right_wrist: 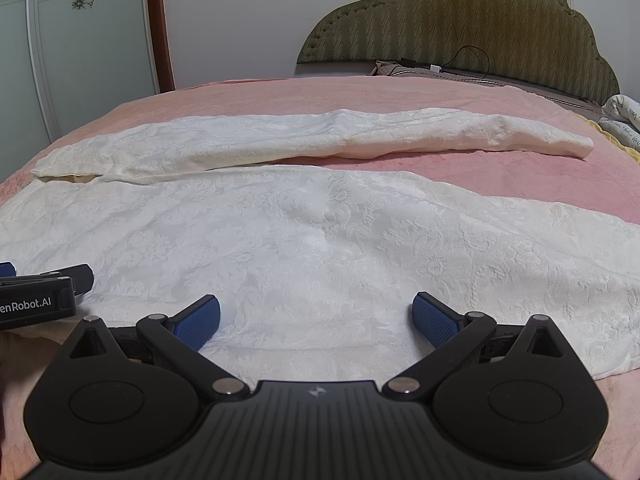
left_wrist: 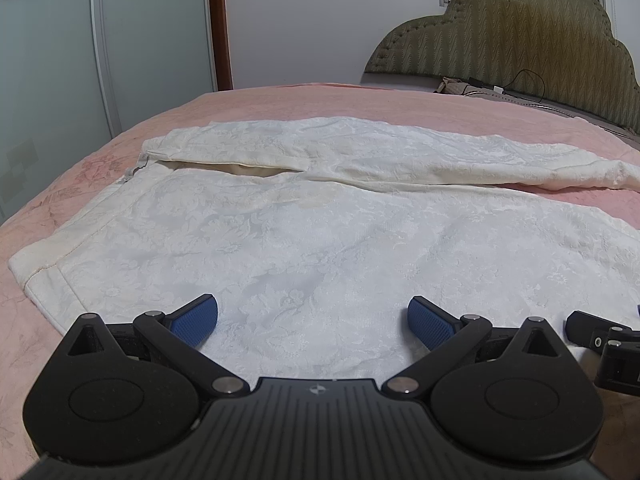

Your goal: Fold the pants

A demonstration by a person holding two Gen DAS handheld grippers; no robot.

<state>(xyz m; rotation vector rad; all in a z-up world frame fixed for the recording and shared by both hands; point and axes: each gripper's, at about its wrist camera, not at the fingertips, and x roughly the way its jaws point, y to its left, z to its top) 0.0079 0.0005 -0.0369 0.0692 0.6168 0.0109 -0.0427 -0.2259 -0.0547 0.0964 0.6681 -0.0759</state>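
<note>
Left wrist view: we see the cream-white floral-jacquard pants point(left_wrist: 320, 240) spread flat on the pink bedspread point(left_wrist: 280, 98), waistband toward the mirrored wardrobe door point(left_wrist: 52, 60), legs running toward the olive padded scalloped headboard point(left_wrist: 520, 32). Our left gripper point(left_wrist: 313, 318) hovers at the near edge of the pants, its blue-padded fingers point(left_wrist: 196, 320) spread wide, holding nothing. Right wrist view: our right gripper point(right_wrist: 316, 318) sits just beside it, further toward the headboard, over the nearer leg, its fingers point(right_wrist: 434, 322) likewise wide apart and empty. The farther leg point(right_wrist: 320, 136) lies apart from the nearer one, pink bedspread showing between them.
</note>
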